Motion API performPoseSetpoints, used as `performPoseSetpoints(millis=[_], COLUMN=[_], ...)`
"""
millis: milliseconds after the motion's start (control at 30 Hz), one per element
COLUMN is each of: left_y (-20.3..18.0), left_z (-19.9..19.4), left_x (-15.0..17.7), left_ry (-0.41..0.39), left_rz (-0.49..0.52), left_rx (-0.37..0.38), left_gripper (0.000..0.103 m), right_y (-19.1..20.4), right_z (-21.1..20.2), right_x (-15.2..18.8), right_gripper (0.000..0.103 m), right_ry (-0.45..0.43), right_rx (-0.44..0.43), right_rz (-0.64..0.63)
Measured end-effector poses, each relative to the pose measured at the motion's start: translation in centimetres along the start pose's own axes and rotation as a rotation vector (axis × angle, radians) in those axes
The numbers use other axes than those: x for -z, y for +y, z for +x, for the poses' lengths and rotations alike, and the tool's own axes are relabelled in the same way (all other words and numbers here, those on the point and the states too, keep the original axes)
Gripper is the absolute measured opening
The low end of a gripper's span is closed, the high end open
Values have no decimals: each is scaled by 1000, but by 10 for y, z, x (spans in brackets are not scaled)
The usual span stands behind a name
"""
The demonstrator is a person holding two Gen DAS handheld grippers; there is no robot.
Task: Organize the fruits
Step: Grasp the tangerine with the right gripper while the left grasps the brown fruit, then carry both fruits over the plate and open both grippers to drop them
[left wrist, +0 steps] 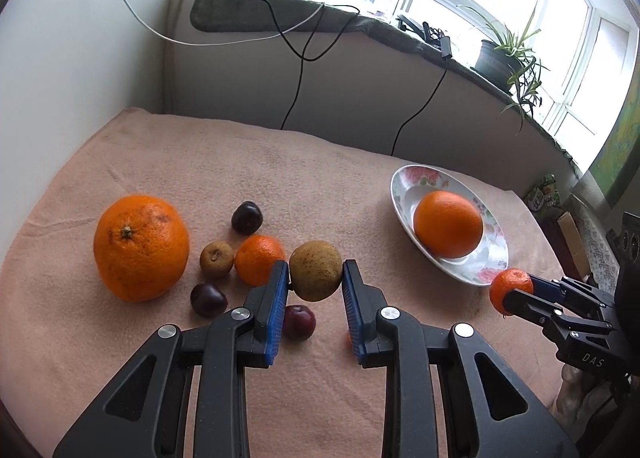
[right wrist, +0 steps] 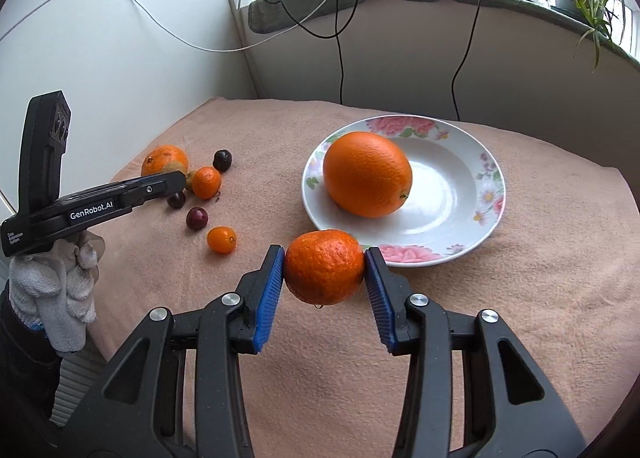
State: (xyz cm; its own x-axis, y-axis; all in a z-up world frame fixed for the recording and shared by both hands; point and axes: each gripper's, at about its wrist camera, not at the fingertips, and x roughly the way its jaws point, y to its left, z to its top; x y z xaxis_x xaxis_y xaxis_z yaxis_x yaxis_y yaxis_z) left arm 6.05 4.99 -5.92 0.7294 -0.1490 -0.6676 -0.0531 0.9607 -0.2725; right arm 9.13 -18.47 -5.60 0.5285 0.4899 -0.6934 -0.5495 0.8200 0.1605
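We judged that the mandarin point(right wrist: 324, 266) clenched in our right hand-held gripper point(right wrist: 325, 270), just short of the plate point(right wrist: 460, 246), and the kiwi point(left wrist: 315, 270) pinched in our left hand-held gripper point(left wrist: 315, 278), might slip, gripped only at their round sides.

Your left gripper point(left wrist: 315, 278) points forward and down, its blue pads point(left wrist: 280, 298) clamped on a brownish round fruit point(left wrist: 316, 276). Your right gripper point(right wrist: 325, 274) tilts down much the same, jaws pressed on either side of a small mandarin point(right wrist: 324, 272). Your gloved left hand point(right wrist: 60, 290) wraps the left gripper's handle from below.
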Motion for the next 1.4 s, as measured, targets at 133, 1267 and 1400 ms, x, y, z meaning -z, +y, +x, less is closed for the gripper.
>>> performPoseSetpoints(millis=[133, 1267, 1400], left_y=[-16, -94, -95], left_z=[7, 95, 101], left_x=[-11, -71, -72], left_ry=[-5, 88, 101], left_rz=[32, 159, 154], left_rx=[24, 127, 126], left_gripper=[26, 26, 26], right_y=[-16, -74, -72], right_z=[-2, 19, 24], right_x=[-3, -16, -17], right_gripper=[43, 43, 43], right_ry=[-16, -23, -16], right_rx=[26, 132, 136], right_rz=[26, 115, 109])
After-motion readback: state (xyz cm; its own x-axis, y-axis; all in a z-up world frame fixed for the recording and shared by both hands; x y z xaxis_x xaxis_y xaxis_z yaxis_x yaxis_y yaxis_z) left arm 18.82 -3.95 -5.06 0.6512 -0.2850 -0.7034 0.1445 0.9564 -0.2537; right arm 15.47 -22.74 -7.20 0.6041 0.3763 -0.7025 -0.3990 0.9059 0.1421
